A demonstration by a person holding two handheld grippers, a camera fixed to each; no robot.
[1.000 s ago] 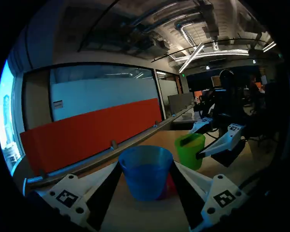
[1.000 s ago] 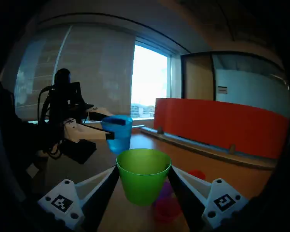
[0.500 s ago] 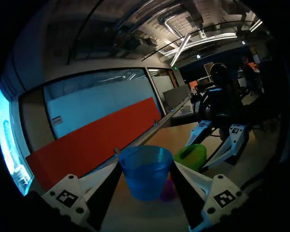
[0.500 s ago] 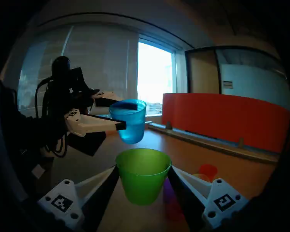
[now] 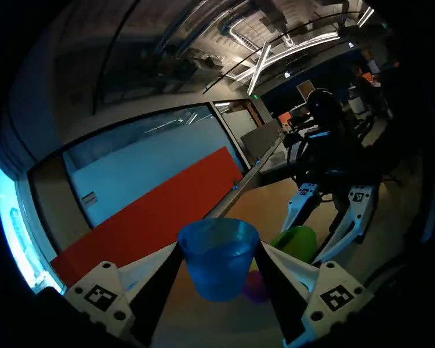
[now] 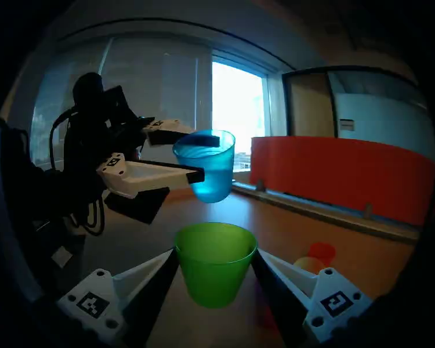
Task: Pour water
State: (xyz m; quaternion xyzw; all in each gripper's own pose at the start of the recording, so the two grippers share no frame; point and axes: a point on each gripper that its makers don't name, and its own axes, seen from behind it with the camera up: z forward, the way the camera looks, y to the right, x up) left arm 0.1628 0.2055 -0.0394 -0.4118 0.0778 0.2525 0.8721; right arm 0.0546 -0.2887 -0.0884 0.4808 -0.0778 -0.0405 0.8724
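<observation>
The blue cup (image 6: 209, 171) is clamped in the left tongs (image 5: 218, 250), water seen inside, raised above the green cup (image 6: 216, 264) — itself clamped in the right tongs (image 6: 216, 253) over the worktop (image 6: 310, 226). 2 cups are lined up; no stream is seen, so the pour is judged not yet begun. The green cup's bottom is hidden, probably dry.

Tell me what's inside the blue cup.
The blue cup holds water, seen through its translucent wall. A hand-held gripper finger covers part of its side, so nothing can be seen there.
</observation>
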